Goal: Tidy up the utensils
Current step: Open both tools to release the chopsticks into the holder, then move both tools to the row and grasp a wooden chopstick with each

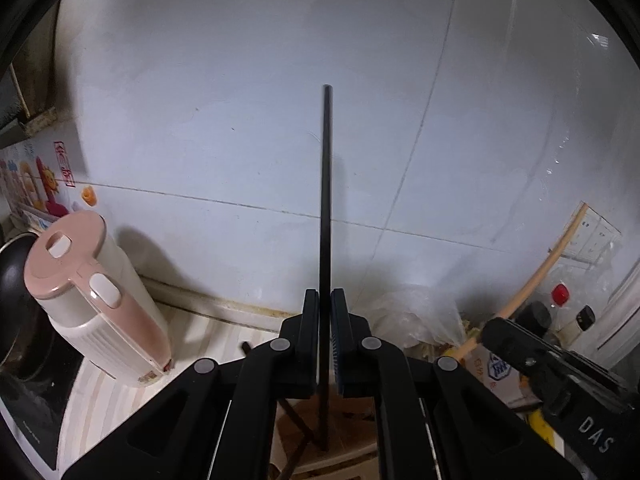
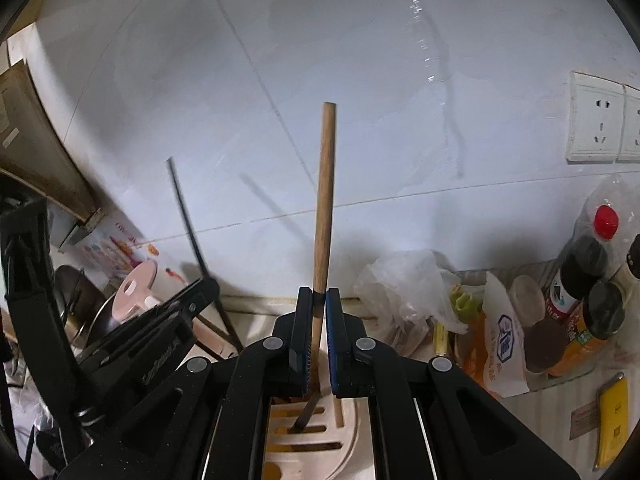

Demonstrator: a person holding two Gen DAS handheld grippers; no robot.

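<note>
A: What does the left gripper (image 1: 325,300) have hold of?

B: A black chopstick (image 1: 326,208); the jaws are pinched almost fully together on it, and it stands near upright against the white tiled wall (image 1: 240,80), its upper end well above the fingertips; its lower end passes down between the fingers to a spot near the frame's bottom edge — what it rests in I cannot tell from that view.

A: And the right gripper (image 2: 319,300)?

B: Closed just as tightly on a wooden chopstick (image 2: 326,200) with a dark lower tip; that tip points down into one slot of a cream slotted utensil holder (image 2: 320,444) directly beneath the fingers; the stick leans slightly off upright.

A: How do the two grippers stand to each other?

B: Side by side and near; the left wrist view shows the right gripper at its right edge with the wooden stick slanting up from it; the right wrist view shows the left one at its left with the black stick.

A: Anything else on the counter?

B: A pink-lidded electric kettle (image 1: 96,300) at the left; a crumpled clear plastic bag (image 2: 404,284), a red-capped dark bottle (image 2: 588,256) and jars at the right — and a wall socket (image 2: 596,120) above them.
</note>
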